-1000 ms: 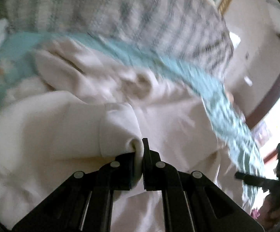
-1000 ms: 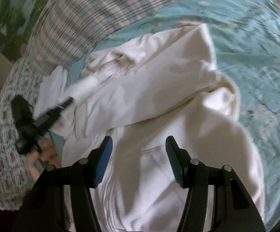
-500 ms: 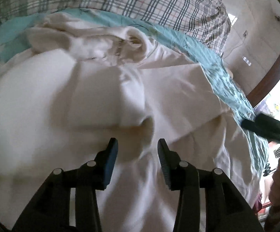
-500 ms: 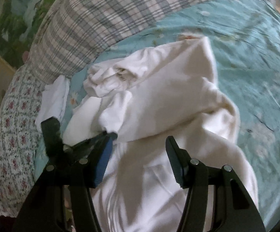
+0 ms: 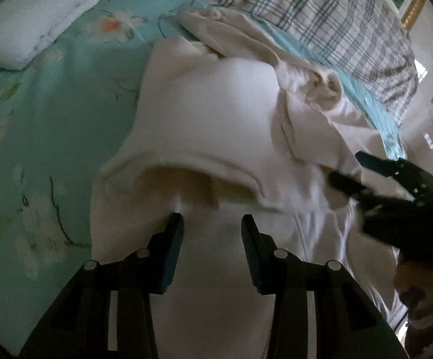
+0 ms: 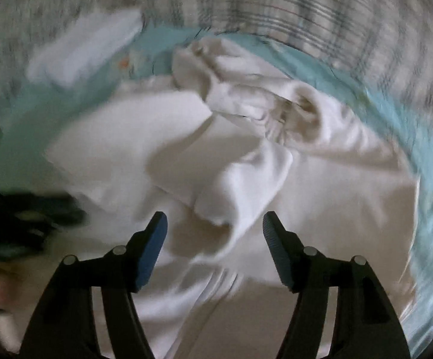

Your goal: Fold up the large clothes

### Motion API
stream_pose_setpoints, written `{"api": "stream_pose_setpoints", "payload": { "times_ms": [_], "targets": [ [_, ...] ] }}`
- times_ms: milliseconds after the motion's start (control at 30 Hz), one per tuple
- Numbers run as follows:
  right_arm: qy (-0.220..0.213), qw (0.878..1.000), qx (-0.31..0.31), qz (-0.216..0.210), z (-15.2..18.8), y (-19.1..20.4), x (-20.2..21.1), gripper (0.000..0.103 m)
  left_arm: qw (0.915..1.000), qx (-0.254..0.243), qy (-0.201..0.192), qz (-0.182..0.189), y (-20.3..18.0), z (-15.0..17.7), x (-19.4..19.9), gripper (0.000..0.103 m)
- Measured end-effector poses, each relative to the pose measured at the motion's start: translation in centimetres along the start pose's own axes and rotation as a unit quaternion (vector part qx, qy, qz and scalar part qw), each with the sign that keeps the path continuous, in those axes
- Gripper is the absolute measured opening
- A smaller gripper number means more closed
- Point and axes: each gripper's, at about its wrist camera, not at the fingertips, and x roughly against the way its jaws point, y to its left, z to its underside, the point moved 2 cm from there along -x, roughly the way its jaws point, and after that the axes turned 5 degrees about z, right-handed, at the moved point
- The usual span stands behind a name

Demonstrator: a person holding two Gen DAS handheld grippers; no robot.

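A large white hooded garment lies on a teal floral bed sheet, one sleeve folded across its body. My left gripper is open and empty, just above the garment's lower front. My right gripper is open, its fingers either side of the folded sleeve's cuff without gripping it. The garment fills the blurred right wrist view, with its hood bunched at the far end. The right gripper also shows in the left wrist view at the garment's right side.
A folded white cloth lies on the sheet at the far left. A plaid pillow or blanket runs along the far side of the bed. A wall and framed picture show at the far right.
My left gripper let go of the sleeve cuff, opened and drew back to the left. My right gripper swung over to the laid-down sleeve; its view is now blurred by motion.
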Motion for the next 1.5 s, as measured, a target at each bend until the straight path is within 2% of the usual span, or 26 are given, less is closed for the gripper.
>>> {"api": "stream_pose_setpoints", "payload": {
  "times_ms": [33,100,133,200,233,300,400,467,533,567,600,633,700,767,833,900,967,1000,1067,1100,1133,1200,1267,1367,1433,1500],
  "targets": [
    [0.002,1.000,0.010,0.013,-0.1,0.3,-0.8,0.067,0.9999,0.004,-0.008,-0.006,0.3,-0.4,0.0,0.040],
    [-0.003,1.000,-0.011,0.021,-0.3,-0.6,-1.9,0.047,0.9995,0.019,-0.023,-0.013,0.5,-1.1,-0.1,0.040],
    [-0.001,0.999,-0.040,0.021,-0.4,-1.9,-2.2,0.018,0.9989,0.029,-0.032,-0.017,0.6,-1.6,-0.3,0.040],
    [-0.016,0.995,-0.102,0.013,-0.1,-4.4,-1.5,0.019,0.9975,0.044,-0.046,-0.030,1.3,-1.9,-0.3,0.038],
    [-0.025,0.991,-0.132,0.011,0.2,-5.8,-0.9,0.019,0.9969,0.055,-0.049,-0.030,1.8,-1.9,-0.4,0.030],
    [-0.036,0.978,-0.204,0.006,1.8,-9.4,0.2,0.018,0.9962,0.070,-0.049,-0.018,2.6,-1.6,-0.4,0.023],
    [-0.019,0.953,-0.303,-0.026,5.2,-13.9,-0.1,0.019,0.9969,0.057,-0.050,-0.023,2.3,-0.9,-0.4,0.022],
    [0.014,0.938,-0.341,-0.057,7.1,-15.3,-1.3,0.031,0.9969,0.049,-0.052,-0.031,1.9,-0.7,-0.3,0.022],
    [0.028,0.927,-0.369,-0.064,8.3,-16.1,-1.8,0.039,0.9962,0.061,-0.056,-0.028,2.4,-0.5,0.0,0.015],
    [0.025,0.917,-0.389,-0.080,8.9,-16.8,-1.8,0.039,0.9955,0.071,-0.057,-0.025,2.8,-0.4,0.2,0.012],
    [0.020,0.913,-0.398,-0.087,9.3,-16.8,-1.5,0.039,0.9948,0.080,-0.058,-0.023,3.1,-0.4,0.2,0.004],
    [0.018,0.913,-0.399,-0.086,9.3,-16.8,-1.2,0.039,0.9931,0.098,-0.060,-0.020,3.9,-0.3,0.4,0.002],
    [0.016,0.913,-0.398,-0.092,9.1,-16.9,-0.8,0.040,0.9886,0.135,-0.066,0.009,5.3,0.0,0.7,0.002],
    [0.017,0.906,-0.411,-0.105,9.5,-17.1,-0.5,0.046,0.9832,0.166,-0.073,0.020,6.7,0.5,1.4,0.002],
    [0.020,0.898,-0.425,-0.111,9.9,-17.5,-0.7,0.047,0.9829,0.169,-0.069,0.023,7.0,0.7,1.7,0.001],
    [0.022,0.892,-0.434,-0.124,10.3,-17.4,-0.6,0.047,0.9873,0.150,-0.048,0.021,6.4,1.2,2.3,0.001],
    [0.019,0.894,-0.431,-0.123,10.4,-17.3,-0.3,0.047,0.9919,0.118,-0.026,0.040,5.3,1.7,3.3,0.015],
    [0.020,0.895,-0.429,-0.123,10.4,-17.3,-0.3,0.047,0.9929,0.107,-0.024,0.048,4.9,2.0,3.9,0.026],
    [0.021,0.894,-0.429,-0.128,10.3,-17.4,-0.2,0.047,0.9938,0.084,-0.032,0.065,3.7,1.4,5.3,0.038],
    [0.020,0.894,-0.429,-0.130,10.3,-17.5,-0.2,0.047,0.9939,0.078,-0.040,0.068,3.3,0.6,5.8,0.050],
    [0.018,0.895,-0.427,-0.130,10.2,-17.6,-0.3,0.047,0.9942,0.075,-0.049,0.059,3.1,-0.6,6.0,0.064],
    [0.019,0.900,-0.417,-0.125,9.9,-17.4,-0.4,0.046,0.9951,0.076,-0.058,0.026,3.1,-3.0,5.2,0.074],
    [0.019,0.906,-0.407,-0.117,9.6,-17.2,-0.5,0.025,0.9954,0.073,-0.062,-0.003,3.3,-5.8,3.2,0.074],
    [0.016,0.913,-0.393,-0.111,9.0,-17.1,-0.4,0.010,0.9945,0.086,-0.038,-0.047,4.7,-8.9,-1.1,0.073],
    [0.001,0.918,-0.382,-0.108,8.3,-17.2,0.2,0.008,0.9918,0.086,-0.032,-0.089,5.8,-9.8,-3.1,0.067],
    [-0.047,0.922,-0.373,-0.095,7.6,-17.7,2.3,0.007,0.9894,0.070,-0.048,-0.118,6.3,-10.4,-3.7,0.066]
  ]
}}
